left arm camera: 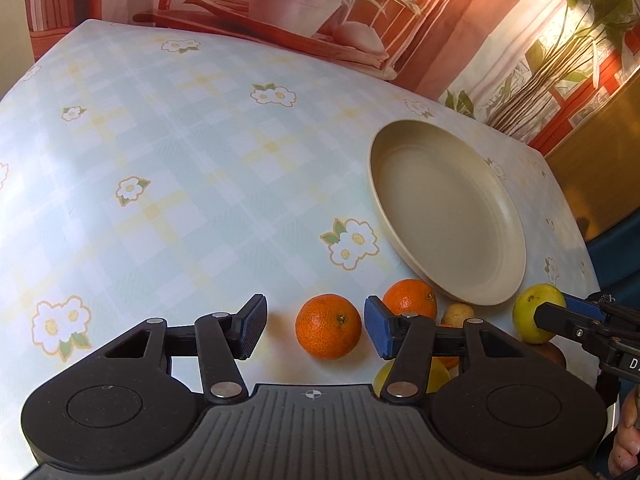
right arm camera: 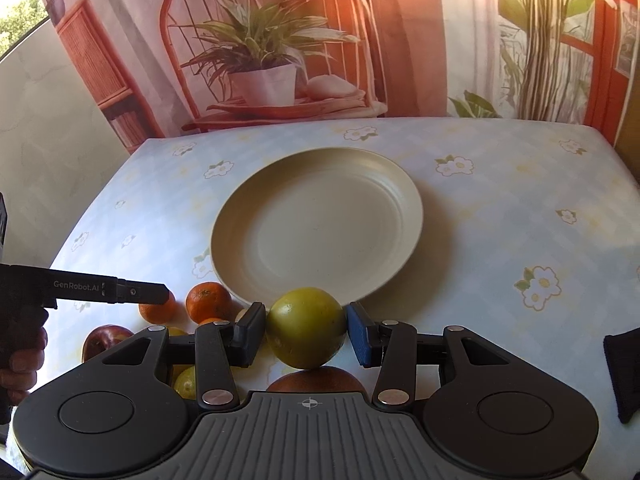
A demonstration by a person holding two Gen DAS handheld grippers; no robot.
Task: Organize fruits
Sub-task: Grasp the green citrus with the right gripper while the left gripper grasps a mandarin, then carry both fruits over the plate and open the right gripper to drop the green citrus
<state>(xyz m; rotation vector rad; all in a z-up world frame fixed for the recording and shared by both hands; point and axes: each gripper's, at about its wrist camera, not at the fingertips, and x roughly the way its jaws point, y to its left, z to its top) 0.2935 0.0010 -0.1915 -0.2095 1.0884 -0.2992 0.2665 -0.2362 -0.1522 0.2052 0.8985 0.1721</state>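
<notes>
Yellow-green citrus (right arm camera: 306, 327) is round and smooth, held only at its widest line by my right gripper (right arm camera: 306, 330). If I tilt or jolt on the way to the plate (right arm camera: 320, 168), I'd expect it to roll out of the pads and knock the fruit pile below it. Right fingers are part-closed and pressed on both sides of it; it sits just above another orange-brown fruit (right arm camera: 316, 378), close in front of the plate's near rim.

Left gripper (left arm camera: 316, 330): jaws partway open, straddling a mandarin (left arm camera: 328, 326) on the tablecloth (left arm camera: 180, 160). Blue pad (left arm camera: 376, 330) is near it, black pad well clear; no contact that I can see. Risk there: the blue pad arrives first and shoves it into the second mandarin (left arm camera: 410, 298) right behind. Plate is empty.
</notes>
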